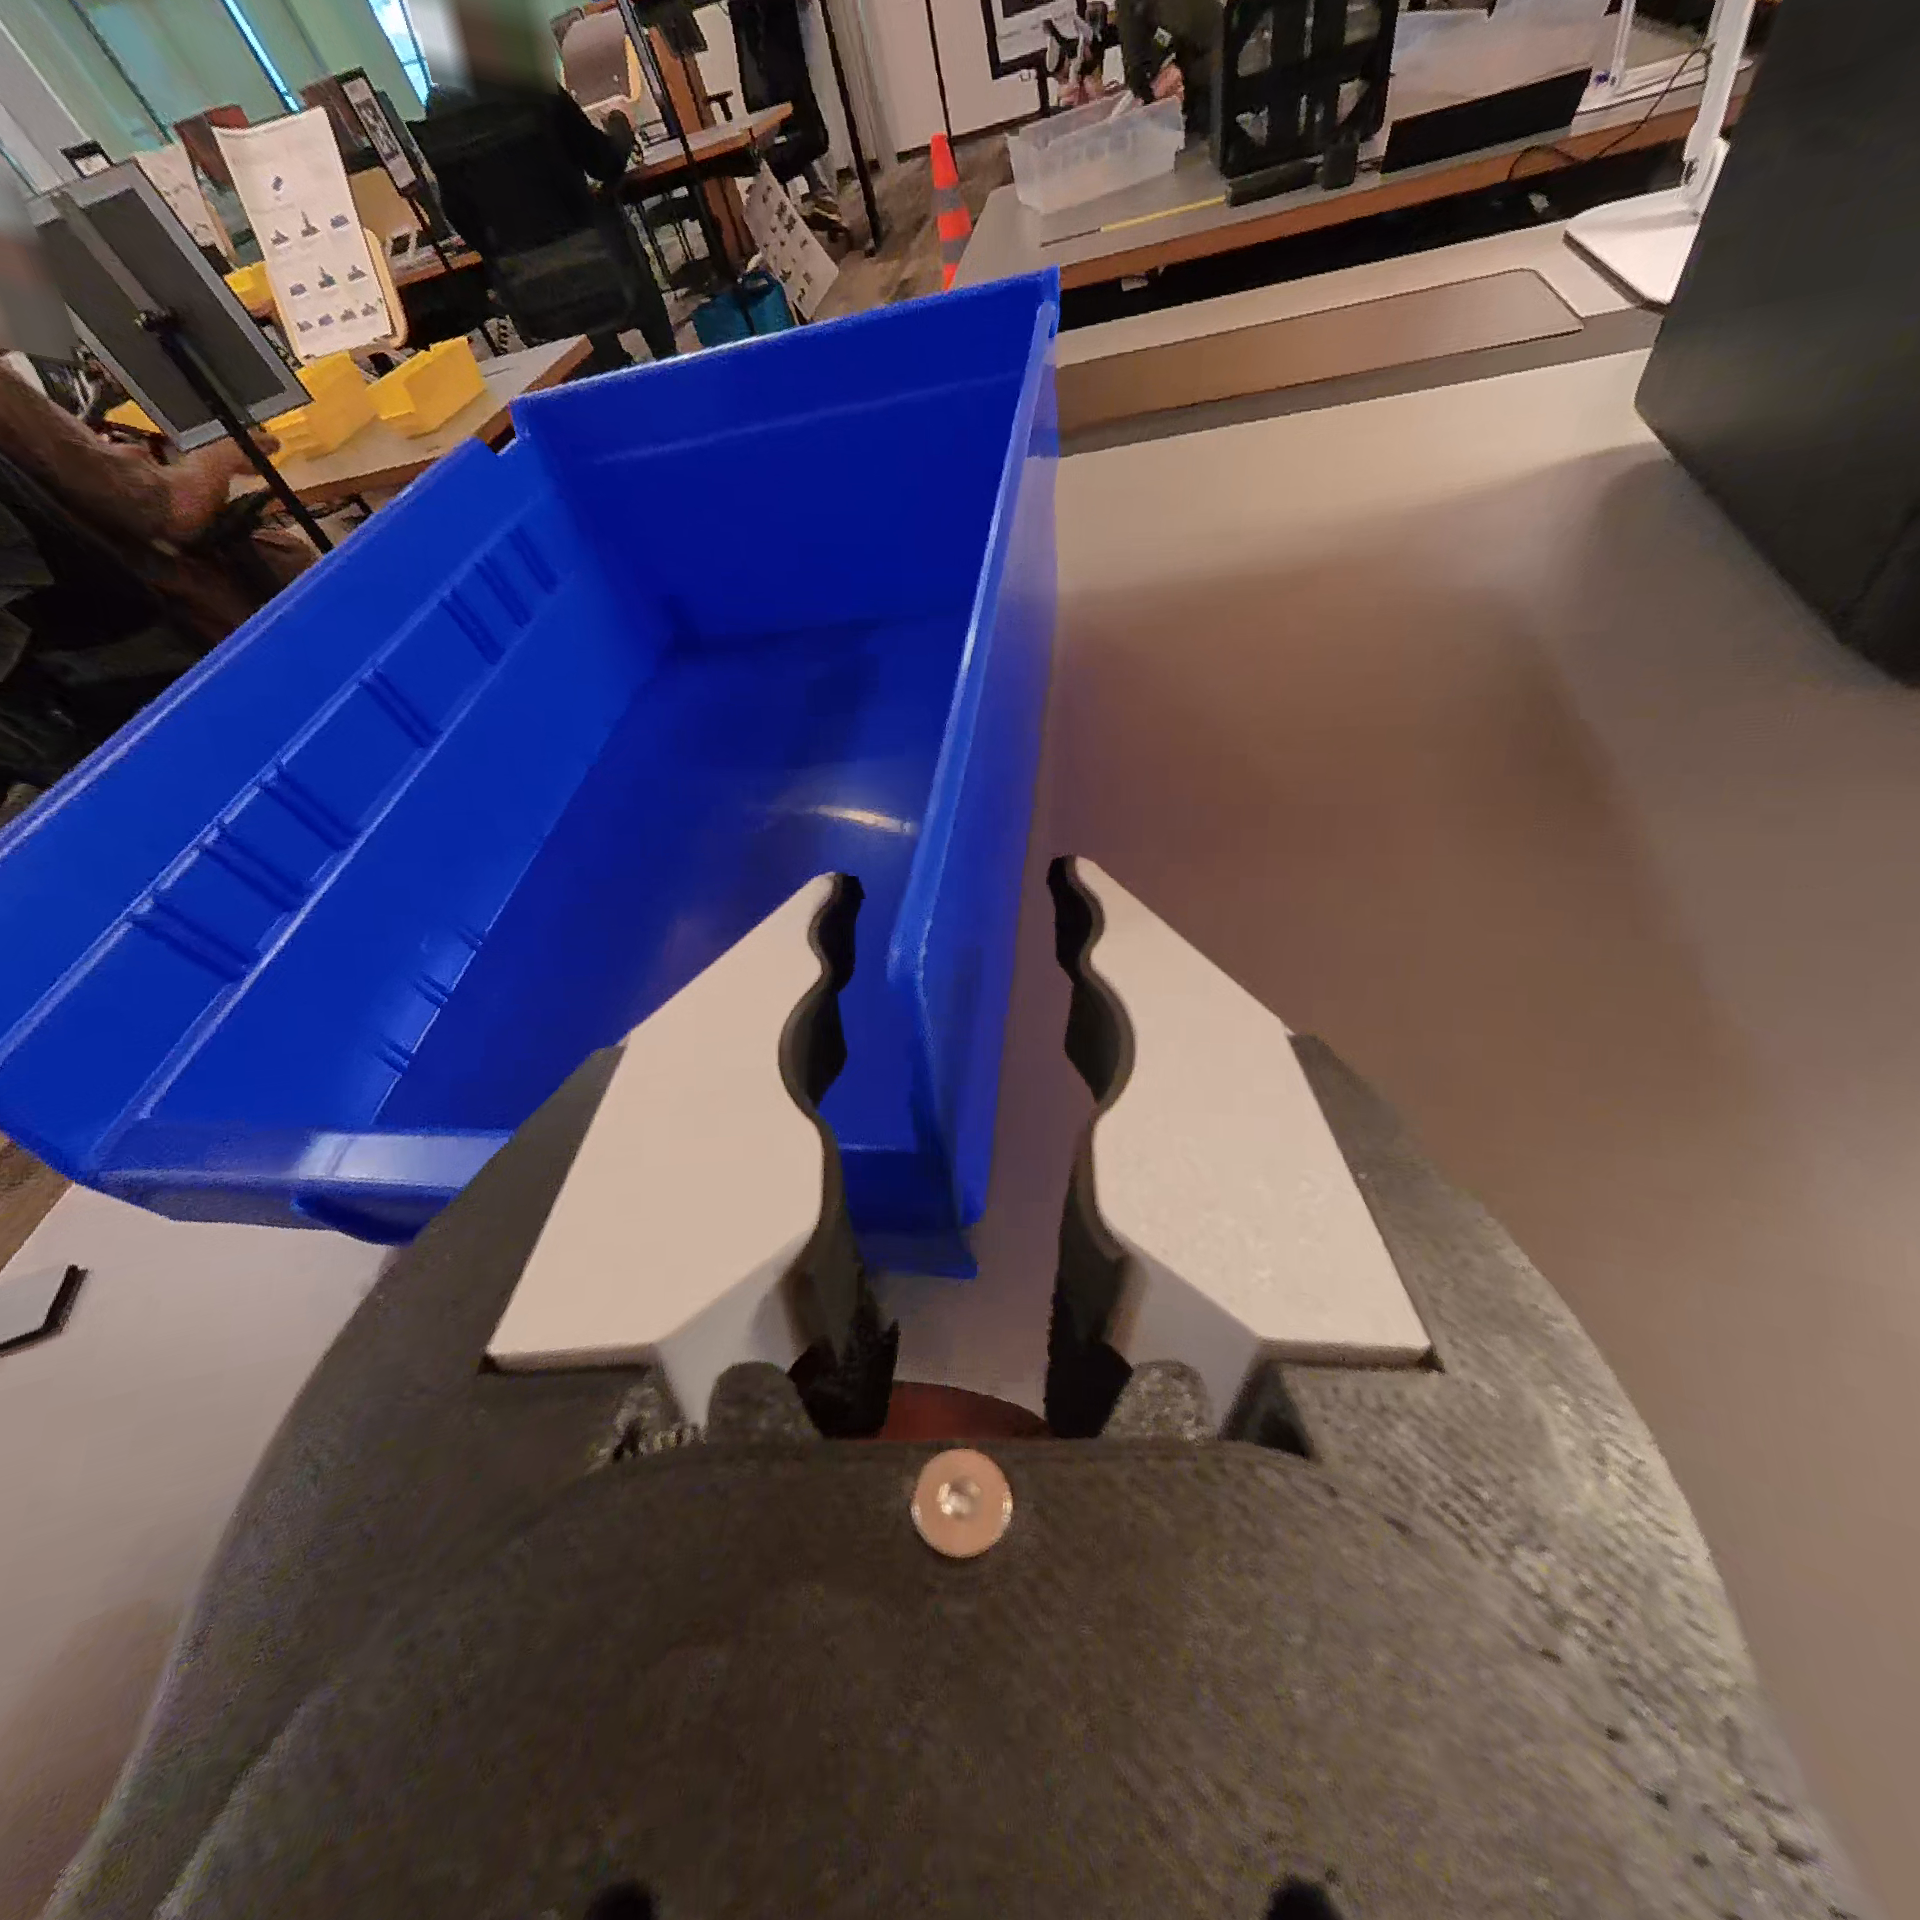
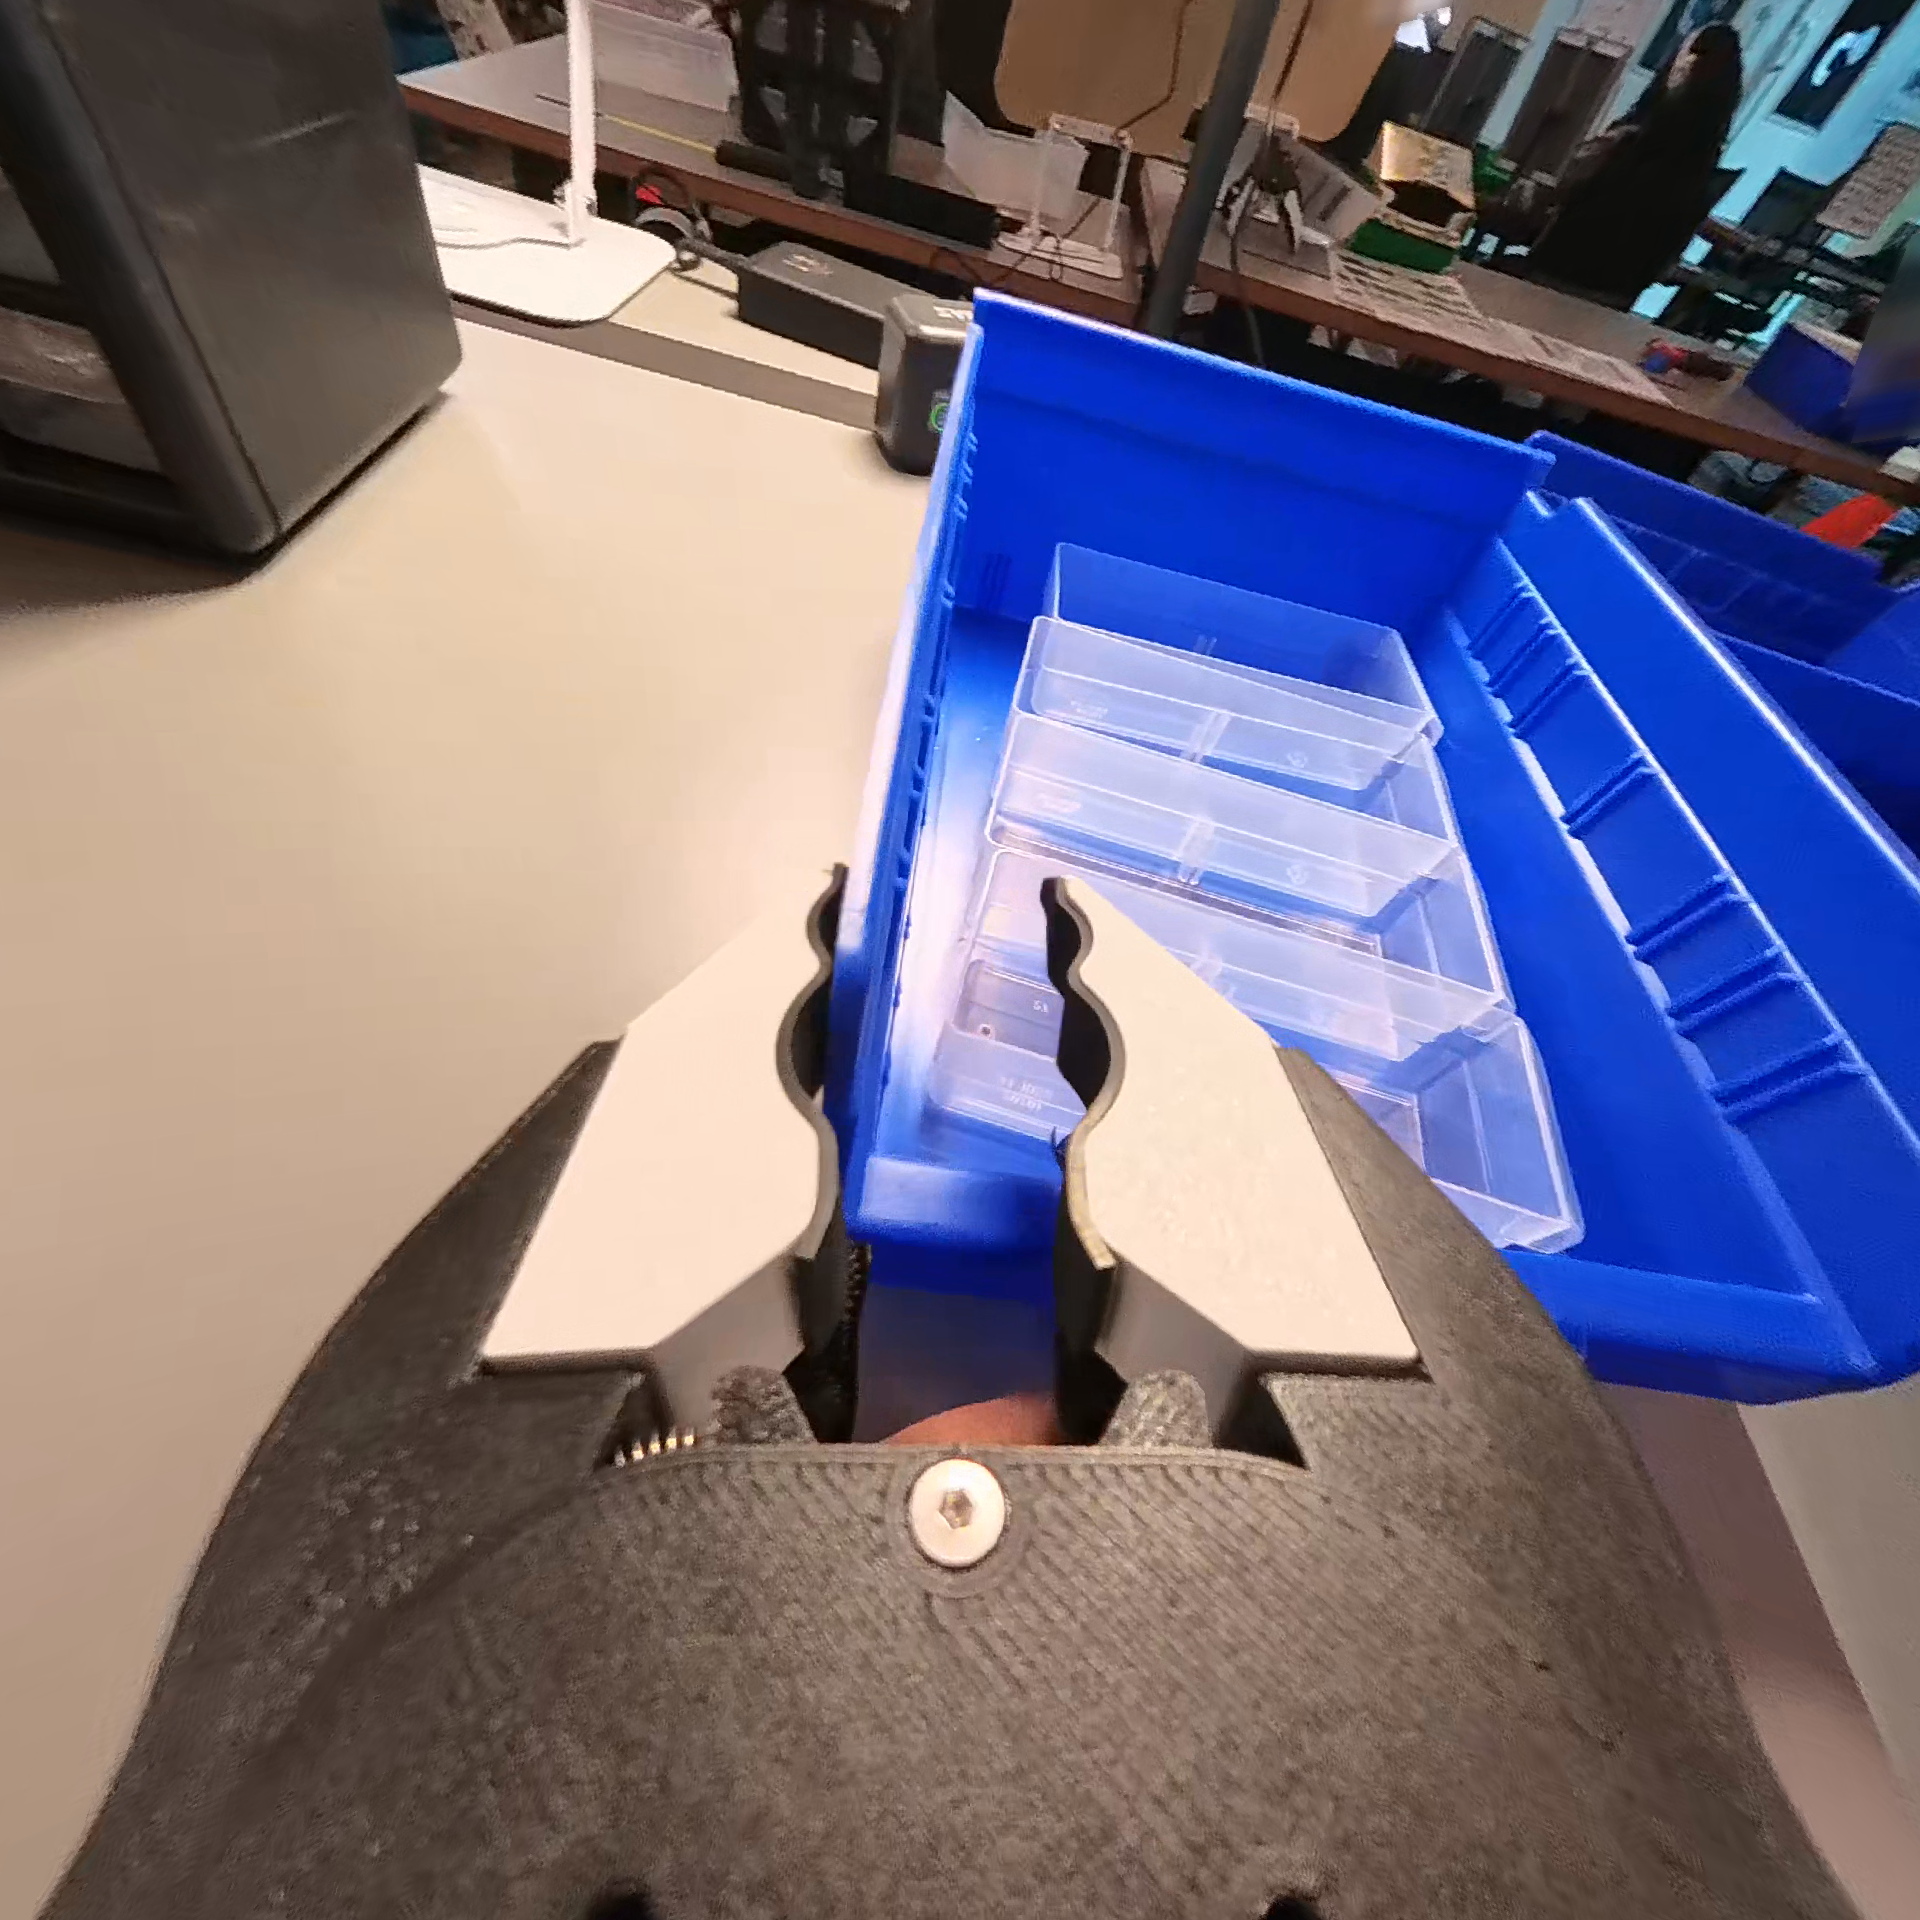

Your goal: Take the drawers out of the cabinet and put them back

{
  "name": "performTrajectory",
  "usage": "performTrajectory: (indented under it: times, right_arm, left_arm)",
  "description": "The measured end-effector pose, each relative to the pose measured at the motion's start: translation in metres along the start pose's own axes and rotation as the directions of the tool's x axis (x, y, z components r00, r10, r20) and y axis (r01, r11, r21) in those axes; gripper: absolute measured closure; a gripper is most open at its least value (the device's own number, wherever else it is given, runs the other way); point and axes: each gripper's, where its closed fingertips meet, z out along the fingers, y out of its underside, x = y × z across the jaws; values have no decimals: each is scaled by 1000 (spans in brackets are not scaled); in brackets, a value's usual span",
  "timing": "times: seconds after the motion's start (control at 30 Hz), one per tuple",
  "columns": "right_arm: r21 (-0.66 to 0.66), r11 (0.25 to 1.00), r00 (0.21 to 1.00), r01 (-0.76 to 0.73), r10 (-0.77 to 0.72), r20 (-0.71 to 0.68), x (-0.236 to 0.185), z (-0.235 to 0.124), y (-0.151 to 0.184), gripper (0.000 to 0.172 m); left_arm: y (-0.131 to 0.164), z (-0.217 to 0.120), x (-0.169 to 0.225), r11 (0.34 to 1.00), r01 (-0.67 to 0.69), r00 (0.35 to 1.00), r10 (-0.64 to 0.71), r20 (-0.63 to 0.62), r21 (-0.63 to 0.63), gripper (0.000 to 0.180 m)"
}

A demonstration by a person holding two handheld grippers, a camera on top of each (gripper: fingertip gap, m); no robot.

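Observation:
In the left wrist view an empty blue bin [image 1: 727, 727] lies on the grey table [image 1: 1403, 831]. My left gripper [image 1: 951, 878] straddles the bin's right wall [image 1: 977, 831], with a gap on each side of it, so it is open. In the right wrist view another blue bin [image 2: 1195, 499] holds several clear plastic drawers [image 2: 1226, 810]. My right gripper [image 2: 943, 883] straddles that bin's left wall [image 2: 883, 831]. Its left pad is at the wall and its right pad stands clear of it, so it is open. The dark grey cabinet [image 2: 208, 260] stands at the far left; it also shows in the left wrist view [image 1: 1787, 364].
More blue bins [image 2: 1714, 779] lie to the right of the drawer bin. A white lamp base [image 2: 540, 260] and a black box [image 2: 920, 384] sit at the table's far edge. Beyond it are other tables, yellow bins [image 1: 416, 390], an orange cone [image 1: 948, 197] and people.

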Motion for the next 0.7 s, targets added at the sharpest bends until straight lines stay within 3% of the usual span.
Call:
performTrajectory:
  times: [0.03,0.1,0.17,0.27,0.43,0.7]
  right_arm:
    - [-7,1000,1000,2,-2,-14,1,1,0,132]
    - [-19,1000,999,1,-2,-36,3,3,1,131]
    - [-25,1000,998,14,-15,-53,4,4,2,140]
    - [-13,998,998,56,-56,-39,-4,-1,2,166]
    - [7,999,999,41,-41,6,-6,-23,10,166]
    - [93,991,985,96,-108,138,-26,-82,26,165]
  left_arm:
    - [-1,1,1,1000,-6,1000,6,-2,3,148]
    - [-1,1,4,1000,-5,1000,5,-28,4,175]
    - [-1,0,5,1000,8,999,-8,-47,8,177]
    - [0,-4,8,1000,16,997,-15,-70,12,177]
    - [3,-29,25,1000,-9,991,13,-136,29,178]
    - [12,-106,53,994,-20,943,53,-329,105,179]
